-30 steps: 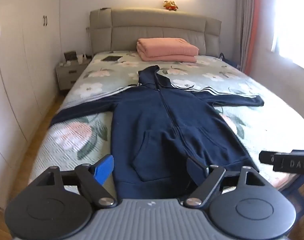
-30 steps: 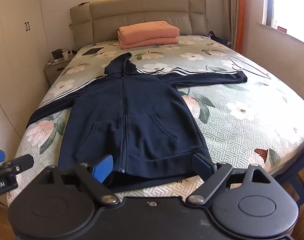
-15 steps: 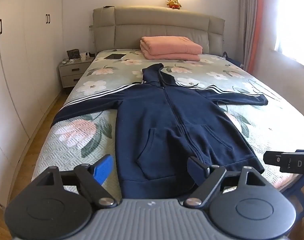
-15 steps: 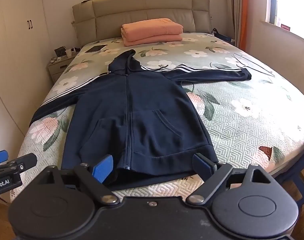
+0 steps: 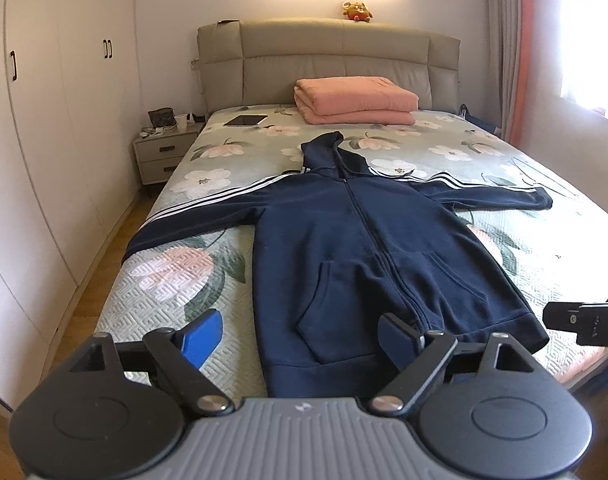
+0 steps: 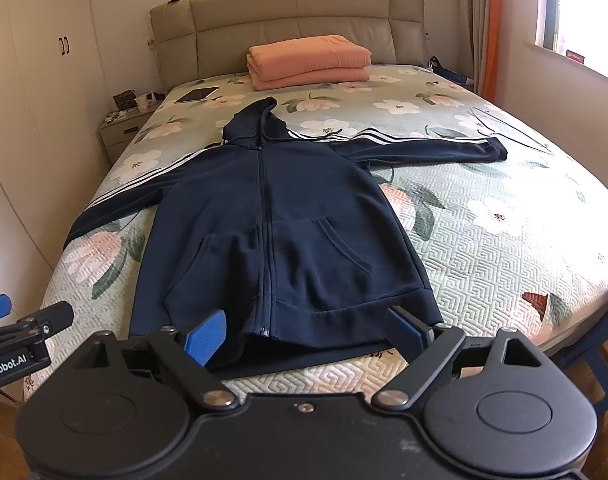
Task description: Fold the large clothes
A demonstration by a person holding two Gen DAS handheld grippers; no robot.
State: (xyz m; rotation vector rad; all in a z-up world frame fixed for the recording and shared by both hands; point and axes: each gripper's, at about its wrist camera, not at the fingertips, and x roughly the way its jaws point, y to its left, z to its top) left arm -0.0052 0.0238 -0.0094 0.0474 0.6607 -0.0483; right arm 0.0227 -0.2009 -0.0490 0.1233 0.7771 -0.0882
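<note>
A navy zip hoodie point(image 5: 363, 248) with white-striped sleeves lies flat and face up on the floral bed point(image 5: 176, 280), both sleeves spread out sideways and the hem at the foot edge. My left gripper point(image 5: 300, 336) hovers over the hem's left part. Its jaws are opening wider and do not press on anything. My right gripper point(image 6: 307, 334) hangs open just above the hem near the zip's end point(image 6: 264, 330), gripping nothing. Each gripper shows at the edge of the other's view.
A folded pink blanket point(image 5: 355, 100) and a tablet point(image 5: 246, 121) lie near the headboard. A wire hanger point(image 6: 507, 128) rests on the bed's right side. Left of the bed are a nightstand point(image 5: 164, 152) and a white wardrobe point(image 5: 44, 140); a window wall is on the right.
My left gripper has drifted a little along the foot of the bed and its jaws stand slightly wider. The right gripper and the hoodie have stayed put.
</note>
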